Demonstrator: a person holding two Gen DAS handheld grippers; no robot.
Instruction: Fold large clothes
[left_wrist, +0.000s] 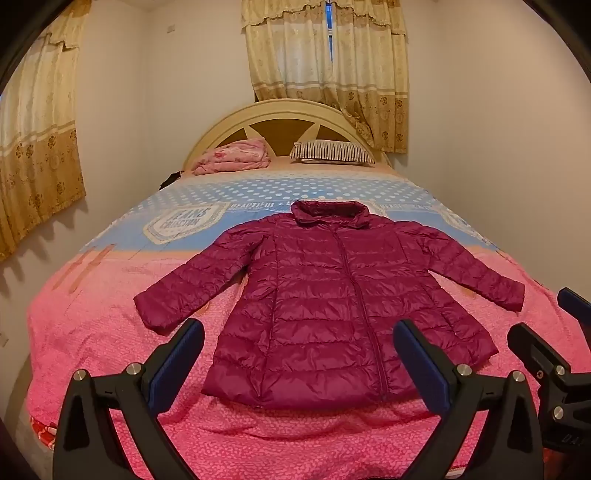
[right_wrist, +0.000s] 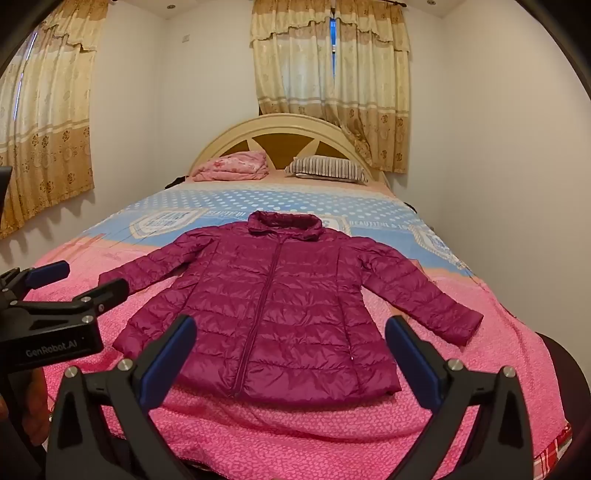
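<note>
Garment: a magenta quilted puffer jacket (left_wrist: 317, 306) lies front-up and zipped on the bed (left_wrist: 110, 332), on its pink patterned bedspread; collar toward the headboard, hem toward the cameras, both sleeves spread outward.
Left hand-held gripper (left_wrist: 299, 358): fingers spread wide, holding nothing, above the near edge of the bed just short of the hem.
Right hand-held gripper (right_wrist: 291, 350): likewise spread and holding nothing, beside the left one, facing the hem.
Step in hand: judged to be the very start; the jacket is flat and no fold has been made.
Next move calls for: probably pinching a sleeve cuff (left_wrist: 155, 314) and carrying it across the chest; the puffy, slick fabric may spring back, so a firm pinch is needed.
Background: a striped pillow (left_wrist: 332, 152) and a folded pink blanket (left_wrist: 232, 157) sit near the headboard, well apart from the jacket.
</note>
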